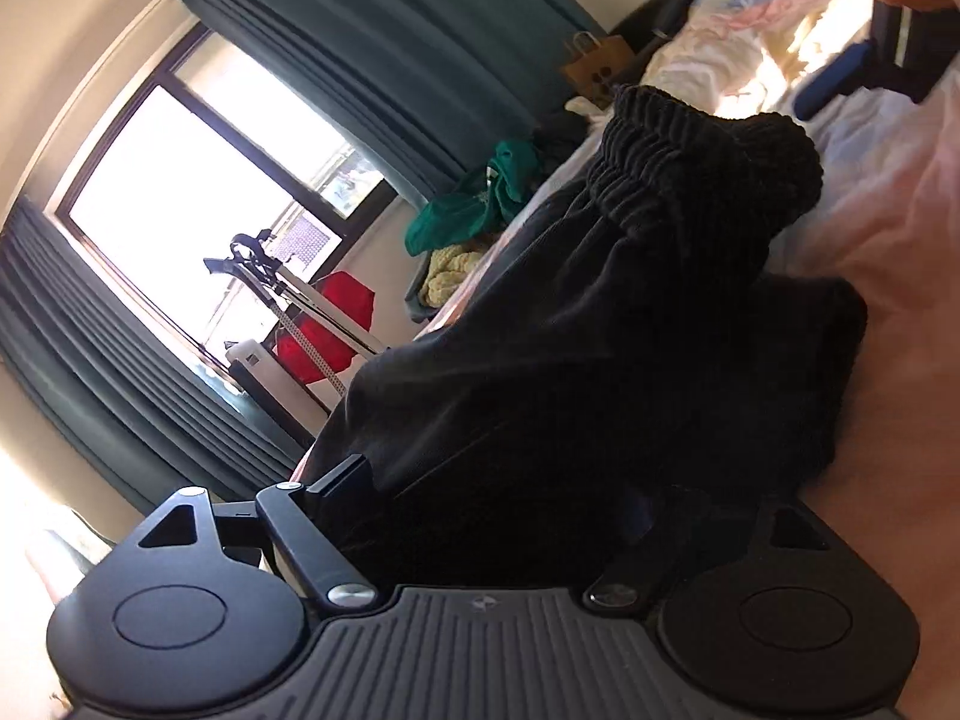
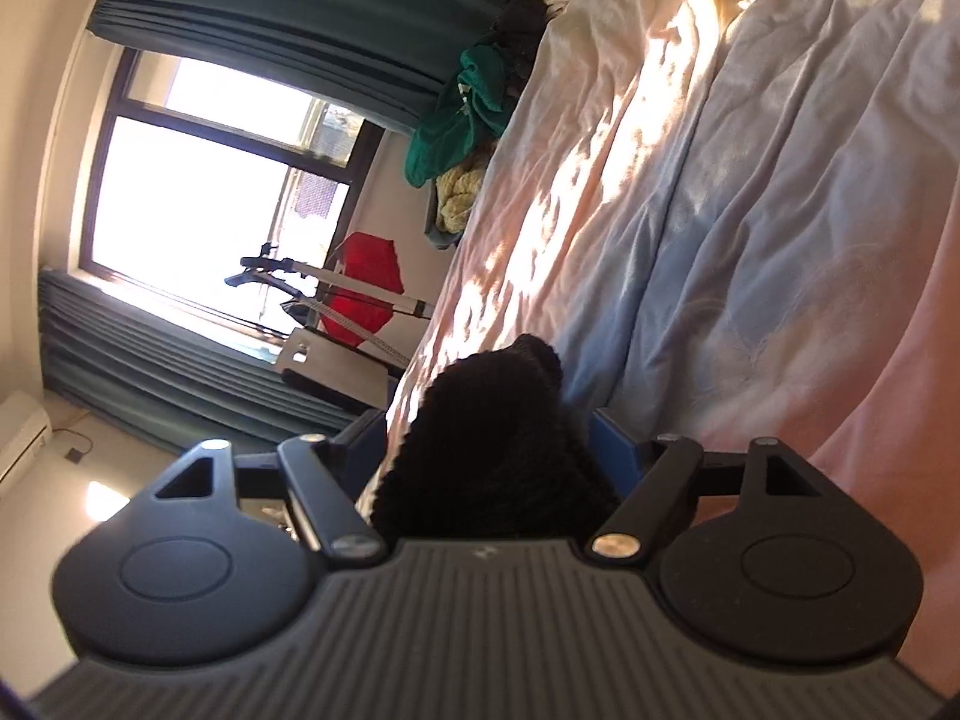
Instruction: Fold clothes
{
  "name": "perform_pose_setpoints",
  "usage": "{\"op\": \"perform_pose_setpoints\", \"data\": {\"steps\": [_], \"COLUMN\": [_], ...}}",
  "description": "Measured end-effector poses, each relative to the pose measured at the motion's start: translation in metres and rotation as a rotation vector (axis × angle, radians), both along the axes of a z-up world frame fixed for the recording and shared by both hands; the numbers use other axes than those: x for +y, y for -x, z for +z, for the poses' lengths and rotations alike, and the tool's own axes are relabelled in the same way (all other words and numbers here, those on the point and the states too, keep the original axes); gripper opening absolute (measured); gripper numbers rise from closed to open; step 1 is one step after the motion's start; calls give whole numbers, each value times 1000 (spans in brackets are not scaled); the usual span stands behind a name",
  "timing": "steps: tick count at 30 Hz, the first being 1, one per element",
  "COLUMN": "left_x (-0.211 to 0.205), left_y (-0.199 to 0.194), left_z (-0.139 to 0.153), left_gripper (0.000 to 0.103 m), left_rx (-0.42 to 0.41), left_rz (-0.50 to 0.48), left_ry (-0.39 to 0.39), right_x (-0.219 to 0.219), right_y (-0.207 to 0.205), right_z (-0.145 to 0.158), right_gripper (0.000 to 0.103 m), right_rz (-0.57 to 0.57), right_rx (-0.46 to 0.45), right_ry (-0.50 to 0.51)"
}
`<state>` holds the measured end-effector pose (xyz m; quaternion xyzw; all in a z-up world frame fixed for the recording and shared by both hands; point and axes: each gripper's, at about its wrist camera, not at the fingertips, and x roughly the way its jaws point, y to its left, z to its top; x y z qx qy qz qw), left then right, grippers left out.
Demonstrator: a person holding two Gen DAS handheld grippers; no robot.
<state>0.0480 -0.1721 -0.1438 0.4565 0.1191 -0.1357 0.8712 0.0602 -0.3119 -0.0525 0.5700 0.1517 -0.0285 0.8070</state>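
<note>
Both grippers' jaws stand wide: left gripper (image 1: 504, 498) with the black garment (image 1: 630, 312) bunched between them, right gripper (image 2: 489, 450) likewise, seemingly unpinched (dark cloth hides the pads). Closing now could catch extra layers, or the bedsheet (image 2: 690, 210) beyond

Your left wrist camera sits low over the bed (image 1: 888, 276), rolled hard sideways, looking along its jaws with the black garment (image 1: 600, 324) pressed close against the lens. Your right wrist camera is rolled likewise and looks down the length of the bed (image 2: 720, 210), the same dark cloth (image 2: 492, 444) near its base. Both face the window (image 1: 180, 192), the teal curtains (image 2: 252, 18) and the green clothes pile (image 2: 462, 108).
</note>
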Motion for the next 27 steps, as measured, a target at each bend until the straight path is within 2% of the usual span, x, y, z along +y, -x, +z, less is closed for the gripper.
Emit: {"op": "perform_pose_setpoints", "data": {"steps": [2,5,9,11,14,16,17,18,19,21,24,27], "left_x": [28,63,121,132,129,127,130,133,136,143,155,173], "left_y": [5,-4,-46,-58,-64,-58,-56,-51,-46,-37,-26,-27], "left_z": [1,4,40,44,40,37,36,38,40,43,49,55], "left_gripper": [84,84,83,83,83,83,83,83,83,83,82,82], "left_rx": [4,20,235,278,233,215,209,216,225,242,266,281], "left_rz": [6,120,288,320,299,294,297,312,328,361,411,457], "left_ry": [-20,84,492,584,557,569,582,615,651,724,823,881], "right_x": [10,23,36,41,46,47,49,50,51,52,53,46], "right_y": [-6,-17,-32,-41,-53,-63,-68,-73,-78,-86,-91,-90], "right_z": [5,9,6,4,3,4,4,5,6,10,22,35], "right_gripper": [85,85,85,85,84,72,71,61,44,32,25,17], "right_rz": [34,59,70,74,80,90,99,111,125,145,132,98], "right_rx": [7,46,89,103,88,81,83,80,73,45,-41,-150], "right_ry": [52,153,248,294,365,405,429,452,475,498,554,544]}}
